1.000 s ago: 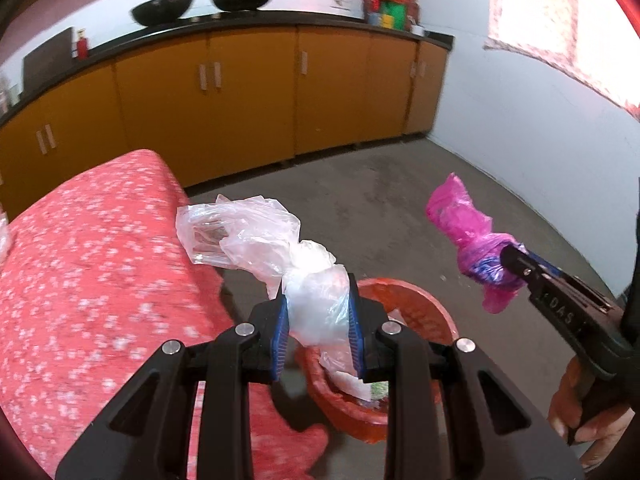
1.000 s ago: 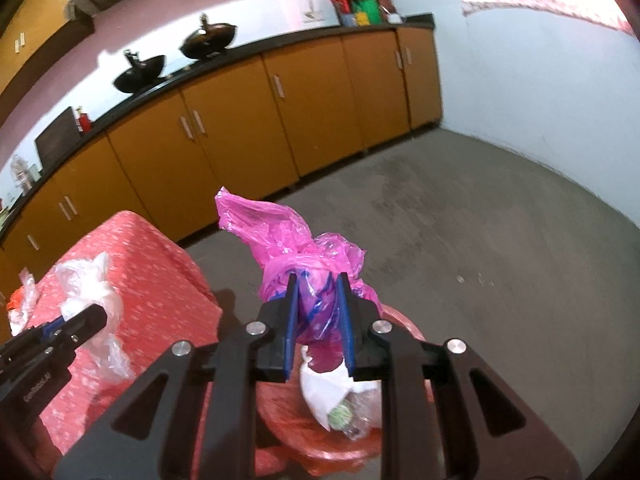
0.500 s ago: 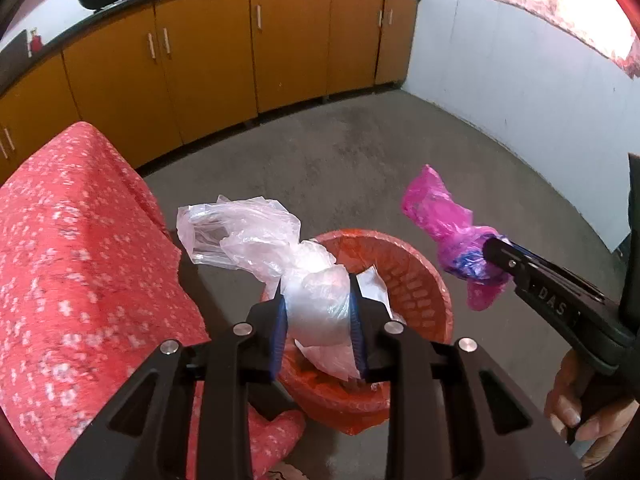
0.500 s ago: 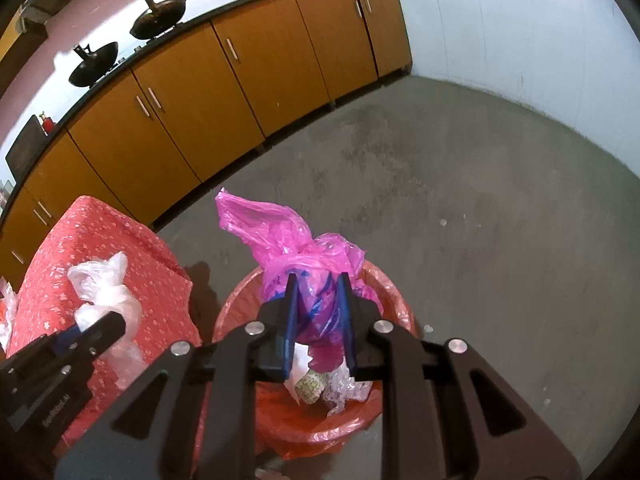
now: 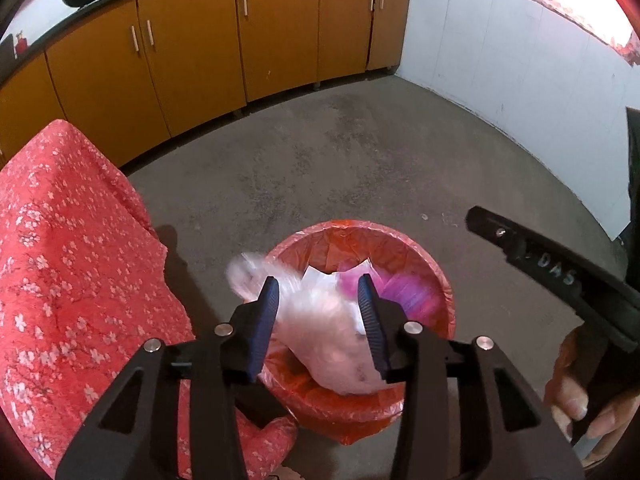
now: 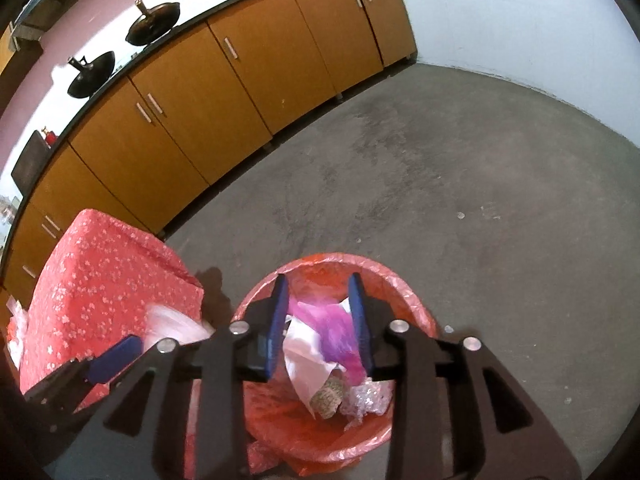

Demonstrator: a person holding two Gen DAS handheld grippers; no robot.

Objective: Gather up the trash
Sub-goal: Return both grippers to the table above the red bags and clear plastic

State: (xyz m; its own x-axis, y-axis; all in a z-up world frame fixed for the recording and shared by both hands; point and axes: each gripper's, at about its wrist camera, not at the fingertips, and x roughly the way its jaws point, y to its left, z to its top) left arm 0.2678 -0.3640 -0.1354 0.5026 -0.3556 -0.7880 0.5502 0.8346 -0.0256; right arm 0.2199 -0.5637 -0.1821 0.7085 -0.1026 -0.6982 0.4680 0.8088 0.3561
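Observation:
A red-lined bin [image 5: 400,240] stands on the floor just below both grippers. My left gripper [image 5: 318,300] hangs over its near rim with its jaws opening. A clear plastic bag [image 5: 320,332], blurred, drops between the pads into the bin. My right gripper [image 6: 318,312] is above the bin [image 6: 404,284], jaws opening with nothing gripped. The pink bag [image 6: 332,328], blurred, lies below it on white paper and other trash inside. In the left wrist view the pink bag [image 5: 400,284] shows inside the bin.
A table under a red floral cloth [image 5: 60,260] stands right against the bin's left side. Orange cabinets [image 5: 192,60] with woks on the counter line the back. A white wall is at the right. A person's hand [image 5: 580,400] holds the right gripper's handle.
Both grippers sank toward the bin and their jaws widened. The pink bag left the right gripper and fell into the bin. The clear bag is slipping down out of the left gripper.

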